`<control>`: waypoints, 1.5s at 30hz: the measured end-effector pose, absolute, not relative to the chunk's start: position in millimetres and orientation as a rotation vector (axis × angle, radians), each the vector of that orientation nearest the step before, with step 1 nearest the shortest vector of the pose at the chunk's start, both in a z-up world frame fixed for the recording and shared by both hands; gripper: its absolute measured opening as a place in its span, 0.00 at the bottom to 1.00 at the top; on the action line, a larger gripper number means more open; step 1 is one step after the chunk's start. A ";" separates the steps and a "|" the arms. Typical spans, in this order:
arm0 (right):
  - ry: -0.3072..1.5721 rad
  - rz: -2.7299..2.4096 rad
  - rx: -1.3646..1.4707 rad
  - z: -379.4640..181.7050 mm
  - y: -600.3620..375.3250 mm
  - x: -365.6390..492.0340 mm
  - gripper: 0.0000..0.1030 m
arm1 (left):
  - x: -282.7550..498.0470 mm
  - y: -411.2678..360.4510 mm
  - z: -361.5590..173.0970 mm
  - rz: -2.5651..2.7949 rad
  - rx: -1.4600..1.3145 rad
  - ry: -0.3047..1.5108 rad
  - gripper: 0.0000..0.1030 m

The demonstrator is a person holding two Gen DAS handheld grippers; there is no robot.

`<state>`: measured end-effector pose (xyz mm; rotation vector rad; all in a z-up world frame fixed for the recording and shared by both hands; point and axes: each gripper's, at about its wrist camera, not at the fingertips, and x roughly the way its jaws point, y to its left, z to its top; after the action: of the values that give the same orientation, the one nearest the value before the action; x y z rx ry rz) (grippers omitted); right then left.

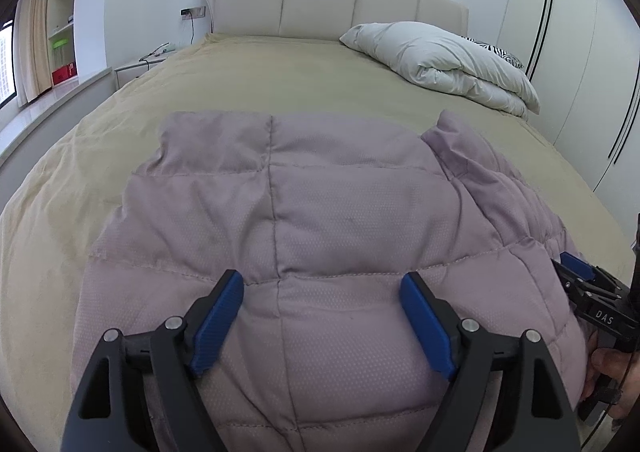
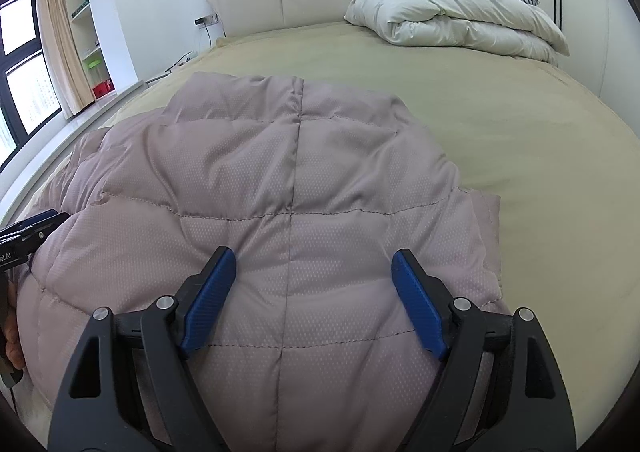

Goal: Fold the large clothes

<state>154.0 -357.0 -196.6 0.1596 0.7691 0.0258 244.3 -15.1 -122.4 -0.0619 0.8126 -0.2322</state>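
Both the left gripper and right gripper, jaws spread wide and empty above the quilted jacket, should pinch its near hem evenly.

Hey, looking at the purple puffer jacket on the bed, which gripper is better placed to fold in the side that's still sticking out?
Probably the right gripper. The puffer jacket has a loose flap jutting out on its side, just beyond its open fingers. The left gripper, also open, sits over the opposite half.
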 end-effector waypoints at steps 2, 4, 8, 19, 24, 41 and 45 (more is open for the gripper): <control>0.786 0.050 0.197 -188.9 -363.0 153.4 0.79 | 235.7 -6.2 -107.9 -0.237 -0.101 0.816 0.80; 0.796 0.078 0.240 -180.5 -368.7 148.8 0.82 | 219.0 10.2 -88.5 -0.230 -0.137 0.784 0.82; 0.739 0.121 0.350 -154.9 -383.7 122.7 0.94 | 189.1 60.1 -58.0 -0.162 -0.194 0.703 1.00; 0.789 0.245 0.774 -150.9 -464.1 97.7 1.00 | 191.1 168.6 -105.5 -0.164 -0.637 0.938 1.00; 0.780 0.216 0.905 -168.2 -502.8 101.7 1.00 | 199.5 169.2 -120.9 -0.192 -0.701 0.974 1.00; 1.015 0.349 0.943 -244.0 -495.9 203.5 1.00 | 230.2 168.9 -151.8 -0.331 -0.748 1.080 1.00; 1.045 0.397 0.926 -250.1 -492.3 216.6 1.00 | 235.5 166.3 -153.1 -0.380 -0.771 1.082 1.00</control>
<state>216.6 -492.3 -250.1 0.9263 1.0454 0.3968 235.5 166.3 -153.1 -0.7711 1.0816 -0.3796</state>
